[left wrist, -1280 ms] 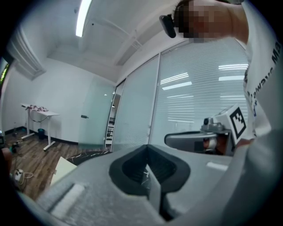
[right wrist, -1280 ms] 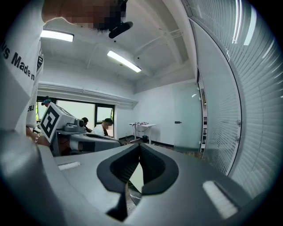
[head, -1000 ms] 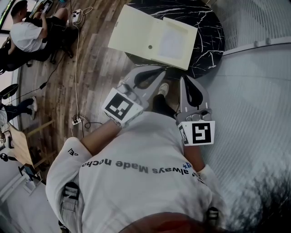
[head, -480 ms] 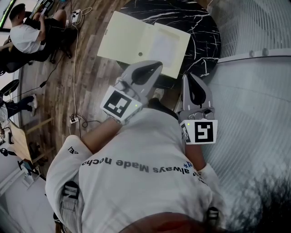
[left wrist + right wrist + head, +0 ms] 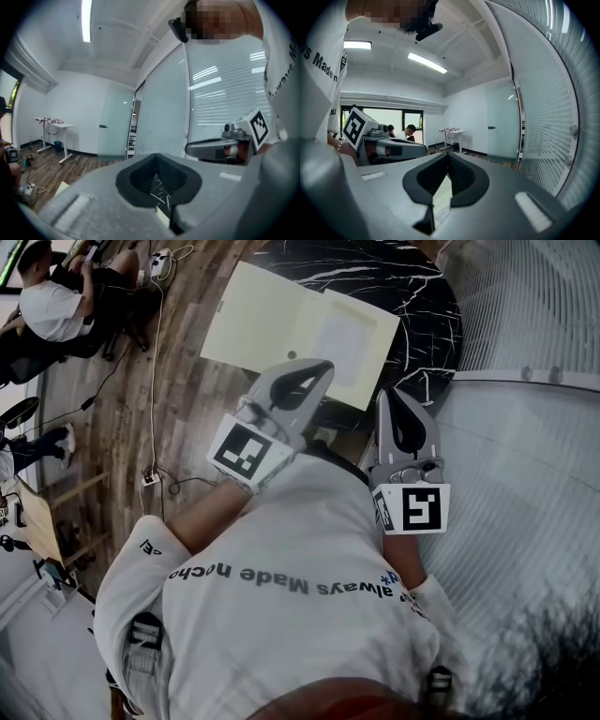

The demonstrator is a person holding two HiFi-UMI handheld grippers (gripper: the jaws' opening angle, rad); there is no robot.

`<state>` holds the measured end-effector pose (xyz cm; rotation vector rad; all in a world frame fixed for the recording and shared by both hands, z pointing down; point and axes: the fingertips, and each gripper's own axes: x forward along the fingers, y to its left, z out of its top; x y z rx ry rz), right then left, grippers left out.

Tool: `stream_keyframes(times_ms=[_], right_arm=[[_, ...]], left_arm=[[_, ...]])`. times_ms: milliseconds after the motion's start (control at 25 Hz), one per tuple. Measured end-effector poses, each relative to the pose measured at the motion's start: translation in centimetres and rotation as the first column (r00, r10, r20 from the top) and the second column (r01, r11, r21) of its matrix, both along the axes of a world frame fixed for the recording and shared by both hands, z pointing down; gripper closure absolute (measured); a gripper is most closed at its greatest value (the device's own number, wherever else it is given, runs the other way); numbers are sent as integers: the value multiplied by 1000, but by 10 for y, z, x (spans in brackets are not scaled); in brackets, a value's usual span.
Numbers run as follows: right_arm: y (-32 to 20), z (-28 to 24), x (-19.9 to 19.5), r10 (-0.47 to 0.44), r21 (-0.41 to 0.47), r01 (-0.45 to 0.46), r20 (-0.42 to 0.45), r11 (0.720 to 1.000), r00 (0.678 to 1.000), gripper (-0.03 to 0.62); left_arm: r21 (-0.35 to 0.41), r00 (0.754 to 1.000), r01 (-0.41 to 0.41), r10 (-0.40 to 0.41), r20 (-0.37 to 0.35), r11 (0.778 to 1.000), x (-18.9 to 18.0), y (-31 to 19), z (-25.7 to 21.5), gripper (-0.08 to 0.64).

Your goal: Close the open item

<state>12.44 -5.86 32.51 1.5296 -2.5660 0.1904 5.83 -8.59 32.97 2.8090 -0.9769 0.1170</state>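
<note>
An open cream folder (image 5: 281, 324) lies flat on a round black marble table (image 5: 422, 296), its left part hanging past the table's rim. My left gripper (image 5: 323, 365) is shut and holds nothing. Its tip is over the folder's near edge, but whether it touches I cannot tell. My right gripper (image 5: 387, 393) is shut and empty too, just short of the table's near rim, right of the folder. In the left gripper view the left gripper (image 5: 157, 157) shows marble through its opening. In the right gripper view the right gripper (image 5: 447, 154) shows cream paper through its own.
A person (image 5: 52, 301) sits at the far upper left on the wood floor (image 5: 187, 409). A cable and a power strip (image 5: 150, 481) lie on the floor to the left. A glass wall with blinds (image 5: 525, 474) runs along the right. A desk corner (image 5: 28, 521) shows at the left edge.
Both grippers have moved forward toward the table. The left one's tip now overlaps the folder's near edge. Both stay shut.
</note>
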Motion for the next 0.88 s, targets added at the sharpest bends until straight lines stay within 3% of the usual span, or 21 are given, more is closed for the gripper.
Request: stream_keyframes(times_ms=[440, 880], right_arm=[[-49, -6, -33, 14, 13, -13, -21, 1000, 1000, 591], [-59, -3, -42, 18, 6, -17, -33, 1000, 999, 591]], left_arm=[[-26, 1000, -1, 2, 19, 1000, -39, -47, 3, 557], [-85, 1000, 16, -15, 3, 996, -61, -58, 33, 555]])
